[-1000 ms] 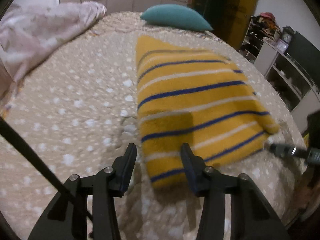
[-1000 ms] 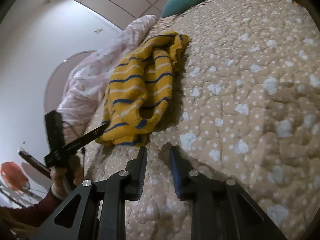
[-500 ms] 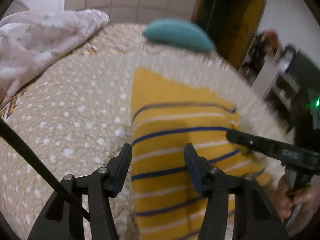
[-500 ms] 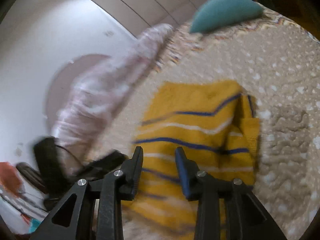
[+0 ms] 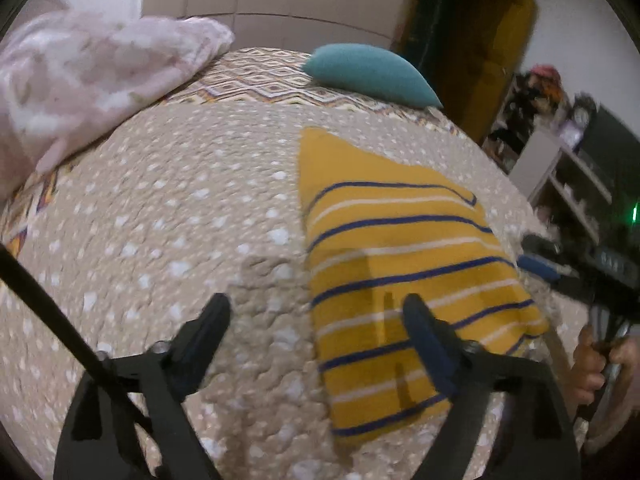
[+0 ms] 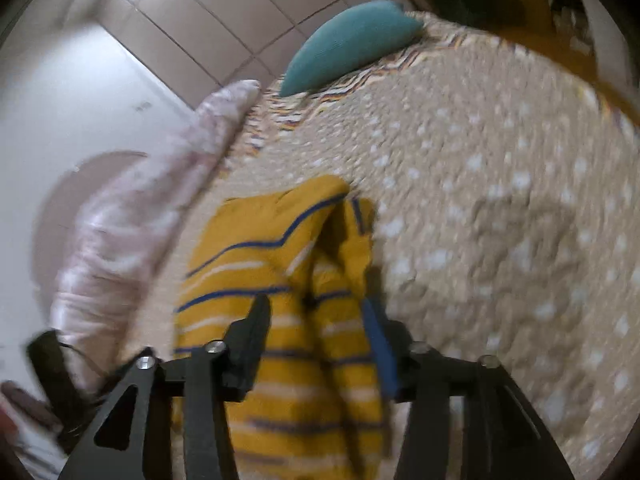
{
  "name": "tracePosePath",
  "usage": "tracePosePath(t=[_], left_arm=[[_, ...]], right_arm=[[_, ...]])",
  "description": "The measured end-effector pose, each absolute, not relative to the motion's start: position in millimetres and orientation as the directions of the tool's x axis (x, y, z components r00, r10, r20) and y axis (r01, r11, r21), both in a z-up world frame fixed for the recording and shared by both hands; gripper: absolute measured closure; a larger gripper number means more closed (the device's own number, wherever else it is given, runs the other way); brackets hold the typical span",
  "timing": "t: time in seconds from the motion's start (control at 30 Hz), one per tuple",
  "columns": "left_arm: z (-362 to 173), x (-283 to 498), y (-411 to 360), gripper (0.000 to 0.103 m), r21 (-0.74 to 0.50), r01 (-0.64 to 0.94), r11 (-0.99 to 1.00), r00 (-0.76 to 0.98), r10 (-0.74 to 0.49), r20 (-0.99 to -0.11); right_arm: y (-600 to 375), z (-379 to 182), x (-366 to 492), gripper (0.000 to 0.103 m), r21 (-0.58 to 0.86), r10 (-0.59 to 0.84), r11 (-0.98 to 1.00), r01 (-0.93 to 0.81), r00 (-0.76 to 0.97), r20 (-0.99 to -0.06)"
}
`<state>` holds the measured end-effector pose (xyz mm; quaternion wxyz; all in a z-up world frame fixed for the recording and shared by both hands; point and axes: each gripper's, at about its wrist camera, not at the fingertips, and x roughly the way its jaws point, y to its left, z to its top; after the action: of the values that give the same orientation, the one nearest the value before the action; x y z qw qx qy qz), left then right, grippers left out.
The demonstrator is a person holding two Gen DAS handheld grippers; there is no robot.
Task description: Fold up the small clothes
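Observation:
A yellow garment with blue and white stripes lies folded on the beige dotted bedspread. My left gripper is open and empty above its near left edge. The right gripper shows at the far right of the left wrist view, beside the garment's right edge. In the right wrist view the garment lies under my right gripper, which is open and empty, its jaws astride the folded layers.
A teal pillow lies at the head of the bed. A pink crumpled blanket is piled at the left. Shelving stands past the bed's right side.
Both grippers have opened wider. The right gripper has swung over the garment from beside it. The left gripper has drawn back a little toward the garment's left edge.

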<state>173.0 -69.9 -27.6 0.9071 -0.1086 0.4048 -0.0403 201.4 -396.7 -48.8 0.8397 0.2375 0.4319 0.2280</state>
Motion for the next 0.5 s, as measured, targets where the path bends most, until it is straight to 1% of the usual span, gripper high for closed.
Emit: tracePosePath(t=[0.03,0.1,0.13,0.2,0.23,0.27,0.3,0.33,0.37,0.4,0.43,0.47,0.5], left_arm=[[-32.3,175.3,-64.5,0.011,-0.265,-0.030,0.964,0.653,-0.182,-0.735],[-45.1,184.6,-58.9,0.011,-0.374,-0.021,0.927,0.602,-0.287,-0.745],[-49.8,189.4,-60.5,0.011,-0.411,-0.002,0.912,0.582,-0.333,-0.742],[-58.0,194.1,-73.3,0.011,-0.442,0.038,0.896,0.554,-0.387,-0.737],[-61.9,194.9,-82.4,0.018,-0.457,0.072,0.886,0.530,-0.422,-0.735],[-67.1,196.6,-95.6,0.032,-0.461,0.110,0.880,0.482,-0.453,-0.750],[-67.2,197.1,-104.2,0.052,-0.409,0.113,0.905,0.467,-0.412,-0.782],[-61.1,196.7,-110.0,0.064,-0.337,0.120,0.934,0.480,-0.352,-0.804],[-50.6,195.6,-110.4,0.071,-0.313,0.136,0.940,0.490,-0.338,-0.804],[-42.0,194.5,-107.6,0.074,-0.306,0.137,0.942,0.494,-0.333,-0.803],[-33.3,193.1,-102.9,0.074,-0.311,0.135,0.941,0.500,-0.335,-0.798],[-25.6,190.6,-96.8,0.074,-0.323,0.130,0.937,0.507,-0.343,-0.791],[-22.6,188.1,-93.3,0.070,-0.326,0.124,0.937,0.509,-0.342,-0.790]], right_arm=[[-397.3,-51.4,200.7,0.033,0.593,0.585,0.785,-0.176,0.523,-0.620],[-387.0,-61.3,206.9,0.030,0.608,0.600,0.776,-0.167,0.491,-0.632],[-385.0,-67.2,209.7,0.030,0.628,0.622,0.760,-0.168,0.469,-0.627],[-374.3,-80.7,214.5,0.030,0.672,0.670,0.719,-0.175,0.432,-0.604],[-367.4,-87.9,215.5,0.029,0.690,0.688,0.702,-0.176,0.419,-0.593],[-361.2,-92.5,214.5,0.029,0.689,0.686,0.703,-0.175,0.421,-0.594],[-356.2,-93.3,211.8,0.036,0.679,0.676,0.713,-0.177,0.431,-0.598],[-350.6,-94.8,213.1,0.058,0.703,0.700,0.689,-0.176,0.411,-0.584],[-348.7,-96.4,214.1,0.060,0.755,0.744,0.637,-0.157,0.383,-0.548],[-350.8,-91.8,211.1,0.065,0.777,0.760,0.609,-0.158,0.395,-0.516],[-355.5,-84.1,206.6,0.067,0.791,0.773,0.586,-0.173,0.411,-0.483],[-358.2,-81.0,203.7,0.067,0.796,0.776,0.579,-0.175,0.419,-0.472],[-360.0,-80.3,201.6,0.067,0.786,0.763,0.594,-0.170,0.427,-0.485]])
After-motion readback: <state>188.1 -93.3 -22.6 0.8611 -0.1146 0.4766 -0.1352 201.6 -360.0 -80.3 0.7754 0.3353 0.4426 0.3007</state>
